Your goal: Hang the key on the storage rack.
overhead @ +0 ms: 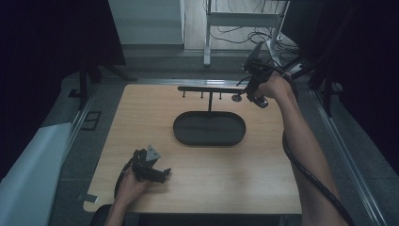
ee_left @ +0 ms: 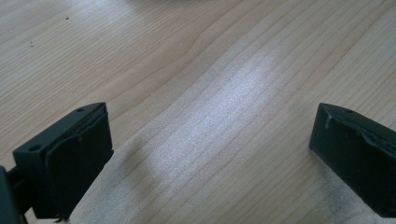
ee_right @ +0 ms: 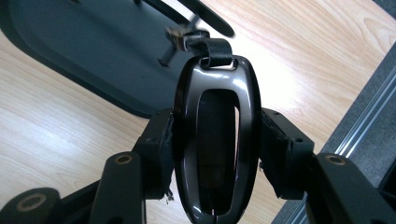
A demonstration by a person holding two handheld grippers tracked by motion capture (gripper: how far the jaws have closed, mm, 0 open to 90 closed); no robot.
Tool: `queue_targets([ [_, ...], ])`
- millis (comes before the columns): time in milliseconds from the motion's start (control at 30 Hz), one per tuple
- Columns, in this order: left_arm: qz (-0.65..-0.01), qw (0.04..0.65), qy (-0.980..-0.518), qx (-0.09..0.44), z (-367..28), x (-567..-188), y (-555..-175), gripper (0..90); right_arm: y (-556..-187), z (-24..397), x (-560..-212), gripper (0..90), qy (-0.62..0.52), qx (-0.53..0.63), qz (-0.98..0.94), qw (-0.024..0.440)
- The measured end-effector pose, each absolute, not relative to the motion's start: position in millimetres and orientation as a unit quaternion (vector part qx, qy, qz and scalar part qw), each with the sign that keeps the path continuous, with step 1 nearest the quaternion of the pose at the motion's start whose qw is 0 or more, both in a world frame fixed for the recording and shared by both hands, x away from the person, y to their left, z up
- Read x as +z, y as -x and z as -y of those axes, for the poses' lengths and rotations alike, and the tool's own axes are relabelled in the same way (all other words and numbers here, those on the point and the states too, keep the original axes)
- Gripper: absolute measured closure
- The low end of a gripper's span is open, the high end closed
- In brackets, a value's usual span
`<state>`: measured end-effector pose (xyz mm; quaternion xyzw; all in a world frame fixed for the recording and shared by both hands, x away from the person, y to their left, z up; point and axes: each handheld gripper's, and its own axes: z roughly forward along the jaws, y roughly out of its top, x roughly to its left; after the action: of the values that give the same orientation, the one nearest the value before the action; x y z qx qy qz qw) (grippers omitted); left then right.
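Observation:
My right gripper [ee_right: 217, 151] is shut on a glossy dark key fob [ee_right: 215, 116], the pads pressing its two long sides. A short black strap [ee_right: 215, 46] with a small metal ring [ee_right: 180, 35] hangs off the fob's far end. In the high view this right gripper [overhead: 249, 94] is held up at the right end of a black hook rack's bar [overhead: 207, 88], with the ring [overhead: 236, 98] just beside the bar's tip. The rack stands in a black oval tray [overhead: 183, 134]. My left gripper [overhead: 160, 174] rests on the wooden table [overhead: 263, 179] at the front left, jaws wide open [ee_left: 210, 154] over bare wood.
Several small hooks hang under the rack's bar [overhead: 202, 95]. The table's right edge and a grey floor rail [ee_right: 364, 130] lie close behind the right gripper. A white desk frame with cables [overhead: 244, 23] stands beyond the table, and a white panel [overhead: 28, 174] leans at the left.

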<state>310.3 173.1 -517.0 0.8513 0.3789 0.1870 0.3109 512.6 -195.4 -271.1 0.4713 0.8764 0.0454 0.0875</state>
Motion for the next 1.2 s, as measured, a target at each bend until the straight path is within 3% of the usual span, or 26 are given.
queue_targets([
  [767, -0.377, 0.310, -0.852, 0.188, -172, -516, -309, 0.0, -514, 220, -326, 48.7, -0.479, 0.044, -0.873, 0.077],
  [1200, -0.377, 0.312, -0.851, 0.188, -172, -517, -309, 0.0, -517, 210, -353, 48.7, -0.471, 0.051, -0.876, 0.085],
])
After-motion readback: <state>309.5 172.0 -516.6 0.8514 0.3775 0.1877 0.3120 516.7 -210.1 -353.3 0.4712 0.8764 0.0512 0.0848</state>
